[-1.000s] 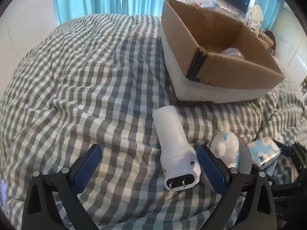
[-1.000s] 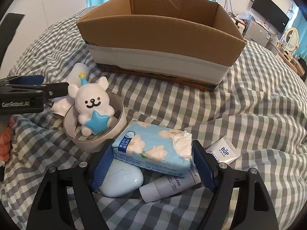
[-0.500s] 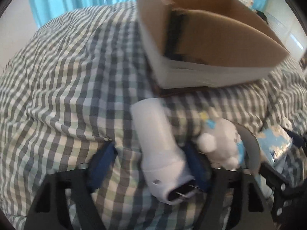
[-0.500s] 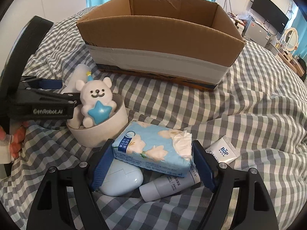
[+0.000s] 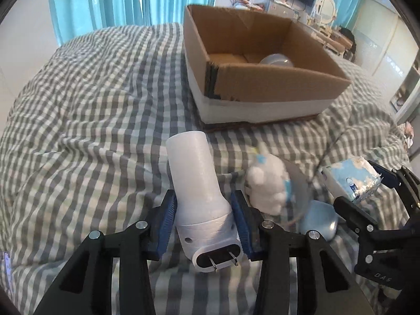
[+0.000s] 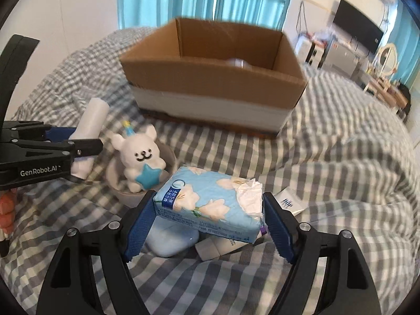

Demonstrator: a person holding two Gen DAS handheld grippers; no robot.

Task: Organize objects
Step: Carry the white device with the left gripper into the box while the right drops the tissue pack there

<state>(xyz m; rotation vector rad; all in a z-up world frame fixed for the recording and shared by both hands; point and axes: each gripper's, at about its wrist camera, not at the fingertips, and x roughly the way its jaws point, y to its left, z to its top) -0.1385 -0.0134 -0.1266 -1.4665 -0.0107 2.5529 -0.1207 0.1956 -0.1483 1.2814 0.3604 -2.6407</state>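
The left gripper (image 5: 204, 223) has its two blue pads pressed against the wide base of a white plug-in device (image 5: 200, 197), so its jaws are clamped on it. The device's long axis runs along the fingers: its two metal prongs point back toward the camera, and its narrower round end points ahead toward the cardboard box (image 5: 262, 86). It sits just above the checked bedspread (image 5: 78, 131), tilted slightly up at the far end. The right gripper (image 6: 207, 220) is clamped on a blue flowered tissue pack (image 6: 210, 204), one pad on each short end, so the pack's long axis lies crosswise between the fingers, with loose white tissue showing at its right end. The pack is lifted over a pale blue case (image 6: 170, 241) and a white tube (image 6: 223, 244) lying on the bedspread. Just to the left, a white bear figure (image 6: 140, 157) holding a blue star sits in a round grey bowl (image 6: 168, 157). The open box stands farther back on the bed, with a rounded pale object (image 5: 275, 60) inside it.
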